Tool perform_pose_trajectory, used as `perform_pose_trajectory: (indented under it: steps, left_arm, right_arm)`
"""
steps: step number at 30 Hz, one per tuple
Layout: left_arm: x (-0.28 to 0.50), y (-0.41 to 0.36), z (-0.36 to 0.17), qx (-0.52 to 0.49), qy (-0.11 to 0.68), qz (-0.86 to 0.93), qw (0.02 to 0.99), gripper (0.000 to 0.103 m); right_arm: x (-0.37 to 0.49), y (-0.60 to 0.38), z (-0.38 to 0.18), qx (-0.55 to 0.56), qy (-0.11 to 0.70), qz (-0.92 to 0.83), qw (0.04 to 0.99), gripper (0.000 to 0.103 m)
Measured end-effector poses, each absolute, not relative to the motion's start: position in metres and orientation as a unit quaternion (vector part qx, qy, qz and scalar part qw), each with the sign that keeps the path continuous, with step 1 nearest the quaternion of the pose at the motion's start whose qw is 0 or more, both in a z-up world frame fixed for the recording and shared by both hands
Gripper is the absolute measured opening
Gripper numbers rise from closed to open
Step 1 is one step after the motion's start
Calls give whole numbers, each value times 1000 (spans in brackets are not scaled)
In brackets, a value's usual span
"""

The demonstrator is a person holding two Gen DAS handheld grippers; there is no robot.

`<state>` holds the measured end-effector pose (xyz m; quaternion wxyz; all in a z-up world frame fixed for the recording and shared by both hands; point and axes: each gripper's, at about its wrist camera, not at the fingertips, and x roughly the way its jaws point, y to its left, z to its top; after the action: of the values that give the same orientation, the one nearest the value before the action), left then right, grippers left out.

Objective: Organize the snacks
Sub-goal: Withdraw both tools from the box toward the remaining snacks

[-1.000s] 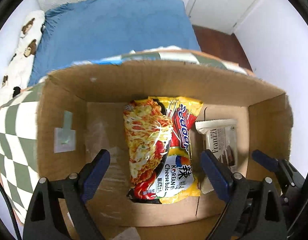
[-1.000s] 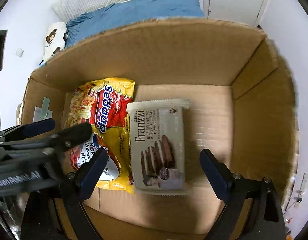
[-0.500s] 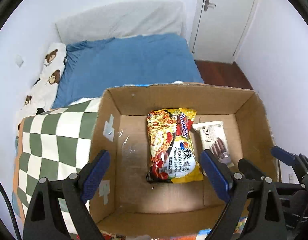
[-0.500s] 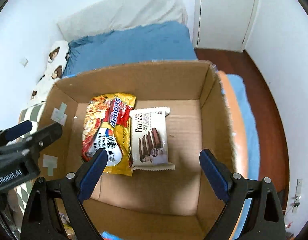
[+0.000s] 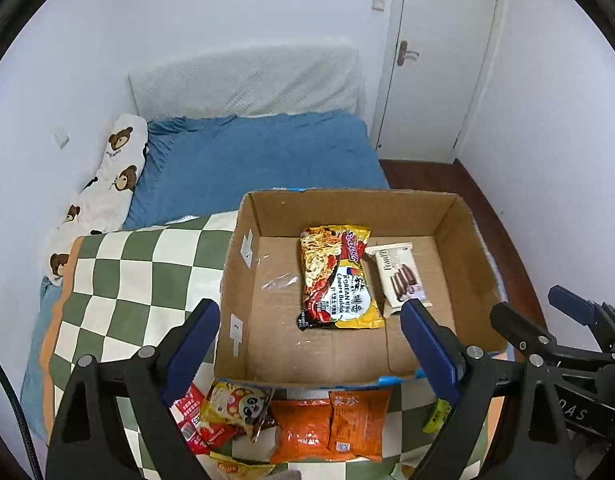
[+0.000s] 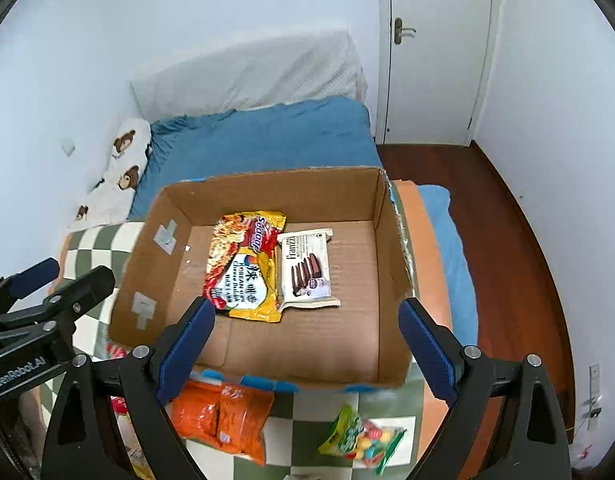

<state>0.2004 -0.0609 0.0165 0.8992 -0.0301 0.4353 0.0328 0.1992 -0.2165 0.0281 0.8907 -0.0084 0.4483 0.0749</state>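
Soft, even light fills both views, with faint shadows. Fisheye distortion bends the walls [image 5: 547,120]; dark vignetting rings the corners. Focus is sharp.

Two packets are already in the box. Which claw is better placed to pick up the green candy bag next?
Right, probably. The green candy bag lies on the checkered blanket between the right claw's open fingers, nearer the right one. From the left claw, also empty, it shows only at the far right.
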Motion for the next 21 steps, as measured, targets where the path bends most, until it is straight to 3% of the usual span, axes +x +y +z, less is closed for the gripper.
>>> perform_pose_trajectory:
  steps: [14, 21]
  left_arm:
    - [158, -65, 47, -36, 410, 27, 911, 92]
    - [132, -41, 18, -66, 451, 40, 889, 93]
  right_arm:
    - [135, -226, 75, 23, 410, 77, 909, 95]
    - [117, -232, 49, 65, 458, 92, 882, 97]
